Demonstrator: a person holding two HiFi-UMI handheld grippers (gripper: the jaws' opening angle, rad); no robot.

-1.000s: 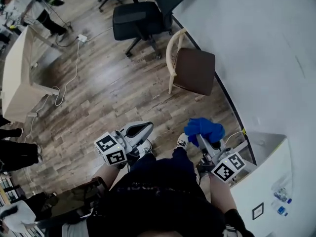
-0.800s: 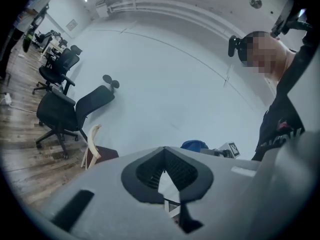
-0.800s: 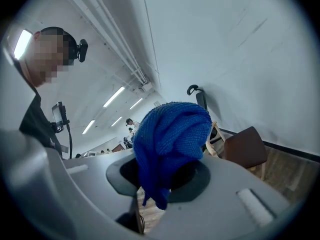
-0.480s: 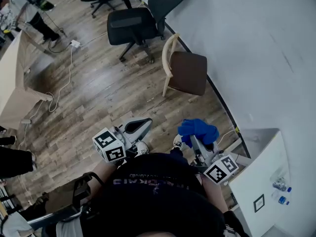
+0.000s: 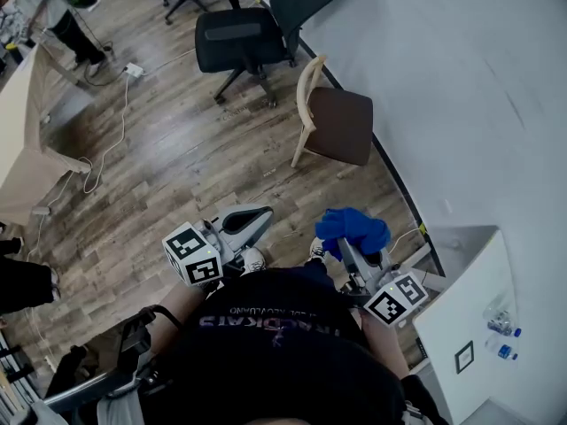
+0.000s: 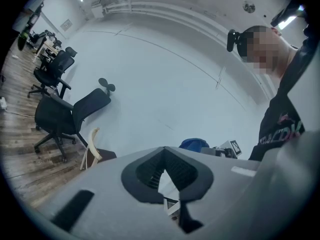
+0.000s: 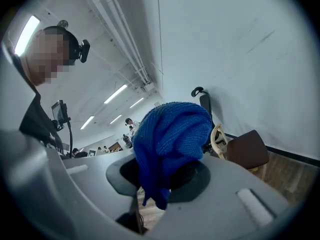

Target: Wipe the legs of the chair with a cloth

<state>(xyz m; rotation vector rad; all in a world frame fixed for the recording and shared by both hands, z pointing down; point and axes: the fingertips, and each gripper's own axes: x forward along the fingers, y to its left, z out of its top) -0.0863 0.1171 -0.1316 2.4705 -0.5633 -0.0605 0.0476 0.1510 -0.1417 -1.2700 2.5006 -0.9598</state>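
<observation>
Cloth [image 5: 353, 229] fast in the right claw [image 7: 166, 178] — left claw [image 5: 262, 215] closed, empty — chair [image 5: 338, 124] well apart

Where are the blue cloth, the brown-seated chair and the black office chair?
blue cloth [image 5: 353, 228]: head view, middle of the bunch.
brown-seated chair [image 5: 343, 124]: head view, its seat.
black office chair [image 5: 237, 38]: head view, its seat.

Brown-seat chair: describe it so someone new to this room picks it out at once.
Follow the white wall down to the wood floor; the chair stands close by it, ahead of the blue cloth in the right tool. Unlike the black office chair on a wheeled base beside it, it has a dark brown seat, a pale curved wooden back and straight legs.
</observation>
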